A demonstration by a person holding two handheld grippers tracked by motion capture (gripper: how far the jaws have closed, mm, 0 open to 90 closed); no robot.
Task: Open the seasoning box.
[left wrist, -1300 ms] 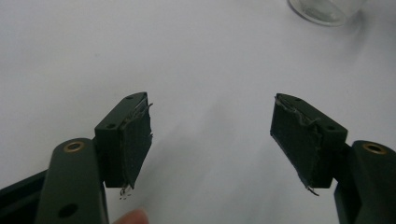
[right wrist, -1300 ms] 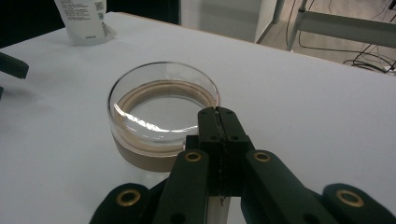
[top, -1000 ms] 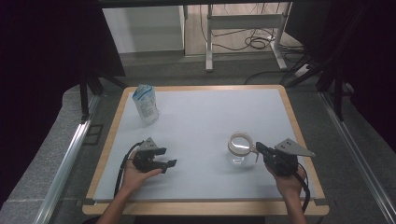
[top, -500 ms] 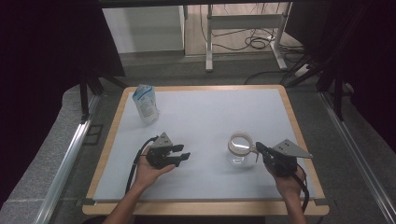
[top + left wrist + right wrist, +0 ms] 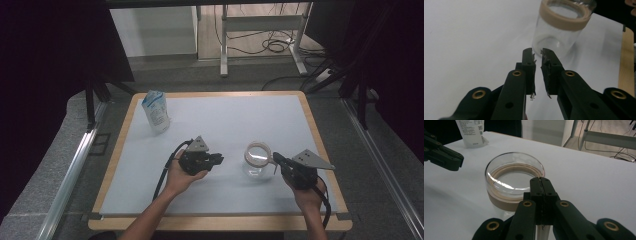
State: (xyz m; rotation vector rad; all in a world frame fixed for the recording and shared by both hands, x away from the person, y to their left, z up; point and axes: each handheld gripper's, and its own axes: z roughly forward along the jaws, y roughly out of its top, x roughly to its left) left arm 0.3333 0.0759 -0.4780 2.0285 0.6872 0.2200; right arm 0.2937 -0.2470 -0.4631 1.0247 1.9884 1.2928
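A clear glass jar (image 5: 258, 161) with a tan band stands at the table's right of centre. In the left gripper view the jar (image 5: 564, 27) is just beyond my left gripper (image 5: 537, 51). Its jaws have just been closing to a narrow slit, and nothing is between them. From above, the left gripper (image 5: 220, 160) hovers to the left of the jar, pointing at it. My right gripper (image 5: 540, 179) is shut, its tips lying over the near rim of the jar (image 5: 511, 195). In the high view the right gripper (image 5: 275, 156) touches the jar's right side.
A white and blue pouch (image 5: 156, 112) stands upright at the table's far left. A wooden rim (image 5: 320, 145) borders the pale table top. Cables and a metal frame lie on the floor beyond the far edge.
My left hand has moved right toward the jar and lifted a little, and its jaws have gone from wide apart to nearly together. The right hand and the jar have stayed put.
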